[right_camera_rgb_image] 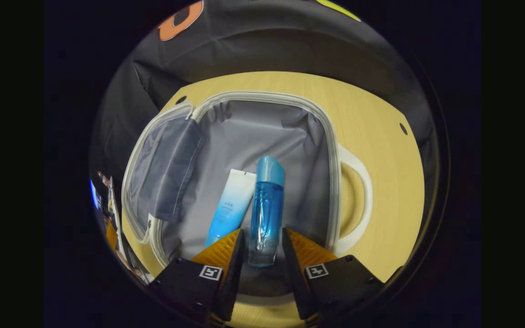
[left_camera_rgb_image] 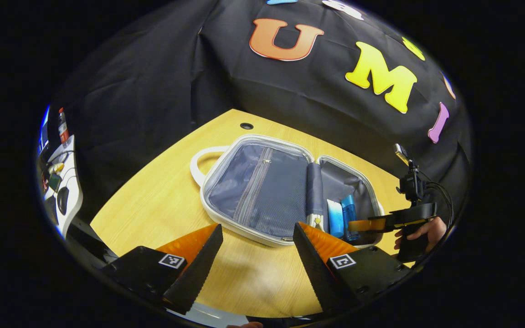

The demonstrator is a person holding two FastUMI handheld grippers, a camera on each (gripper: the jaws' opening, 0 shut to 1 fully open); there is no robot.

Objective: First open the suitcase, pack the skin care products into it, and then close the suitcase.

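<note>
right gripper view | blue bottle [right_camera_rgb_image: 266, 209] lies in the open suitcase [right_camera_rgb_image: 331, 155] beside the white tube [right_camera_rgb_image: 231, 207], pointing straight away between the right gripper [right_camera_rgb_image: 262, 255] fingers, narrow, maybe not touching | left gripper [left_camera_rgb_image: 258, 255] fingers wide, over the desk [left_camera_rgb_image: 153, 200]

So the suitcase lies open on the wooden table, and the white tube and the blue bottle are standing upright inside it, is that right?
Not quite. The suitcase does lie open on the wooden table, but the white tube and the blue bottle are lying flat on its grey lining, side by side, not standing upright. The right gripper view shows this clearly.
</note>
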